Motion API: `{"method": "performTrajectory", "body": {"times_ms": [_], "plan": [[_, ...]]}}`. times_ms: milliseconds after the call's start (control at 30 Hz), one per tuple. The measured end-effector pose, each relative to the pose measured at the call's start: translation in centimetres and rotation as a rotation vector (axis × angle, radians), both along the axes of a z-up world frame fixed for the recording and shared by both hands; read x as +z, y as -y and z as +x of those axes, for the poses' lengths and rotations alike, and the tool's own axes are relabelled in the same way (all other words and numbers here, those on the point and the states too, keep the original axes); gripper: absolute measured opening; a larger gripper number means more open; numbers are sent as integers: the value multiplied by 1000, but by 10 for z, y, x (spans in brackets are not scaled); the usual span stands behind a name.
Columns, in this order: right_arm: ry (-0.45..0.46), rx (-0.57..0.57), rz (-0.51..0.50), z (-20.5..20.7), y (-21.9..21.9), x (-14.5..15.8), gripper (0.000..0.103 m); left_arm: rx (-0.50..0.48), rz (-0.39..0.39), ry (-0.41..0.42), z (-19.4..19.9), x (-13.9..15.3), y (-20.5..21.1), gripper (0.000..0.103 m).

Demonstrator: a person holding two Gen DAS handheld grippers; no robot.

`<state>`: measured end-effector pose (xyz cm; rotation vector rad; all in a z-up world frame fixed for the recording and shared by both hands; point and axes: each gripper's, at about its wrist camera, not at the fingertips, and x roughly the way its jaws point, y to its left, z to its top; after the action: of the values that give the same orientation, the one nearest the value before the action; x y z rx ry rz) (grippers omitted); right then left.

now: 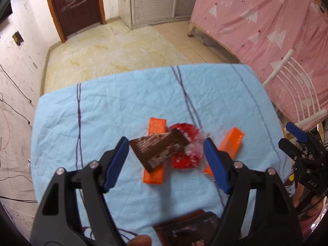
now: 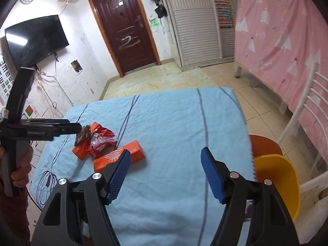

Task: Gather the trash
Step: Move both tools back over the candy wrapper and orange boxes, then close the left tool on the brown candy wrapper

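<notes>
Trash lies in one loose heap on the blue-clothed table [image 1: 102, 106], toward its near-left part as the right wrist view shows it, well clear of the far edge. Going left to right in the left wrist view: an orange box [image 1: 154, 160] lies flat with a brown serrated wrapper [image 1: 158, 149] across it, a crumpled red wrapper [image 1: 184, 143] sits just beside and partly under that, and a second orange box [image 1: 230, 145] lies toward the right edge. The left gripper [image 1: 166, 164] hangs over the heap with its jaws wide apart and nothing clamped; the brown wrapper lies between the blue pads without their pressing on it. The right gripper [image 2: 166, 176] is also open and empty, over bare cloth near the right edge, with a yellow bin [image 2: 287, 184] beside the table there. The step in hand looks like the approach to the first pick. Next, the left jaws should drop around the brown wrapper and close on it alone, without snagging the cloth.
</notes>
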<state>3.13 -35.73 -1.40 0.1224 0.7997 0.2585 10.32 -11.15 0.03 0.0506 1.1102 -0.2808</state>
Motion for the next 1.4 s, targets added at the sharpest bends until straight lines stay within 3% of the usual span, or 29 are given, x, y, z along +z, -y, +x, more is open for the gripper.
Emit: {"method": "performTrajectory", "body": {"times_ms": [367,600,1000,1133,1400], "plan": [[-54,87,-33,32,-52,-16,65,-25,-59,-62,22,-36,-13,72],[-65,94,-70,42,-63,-22,65,-12,-124,-67,32,-40,-23,72],[-96,112,-53,46,-71,-27,69,69,-151,-93,56,-42,-42,72],[-103,104,-53,48,-69,-29,70,109,-123,-73,61,-39,-41,72],[-97,108,-65,45,-69,-29,70,152,-93,-85,61,-42,-38,40]]}}
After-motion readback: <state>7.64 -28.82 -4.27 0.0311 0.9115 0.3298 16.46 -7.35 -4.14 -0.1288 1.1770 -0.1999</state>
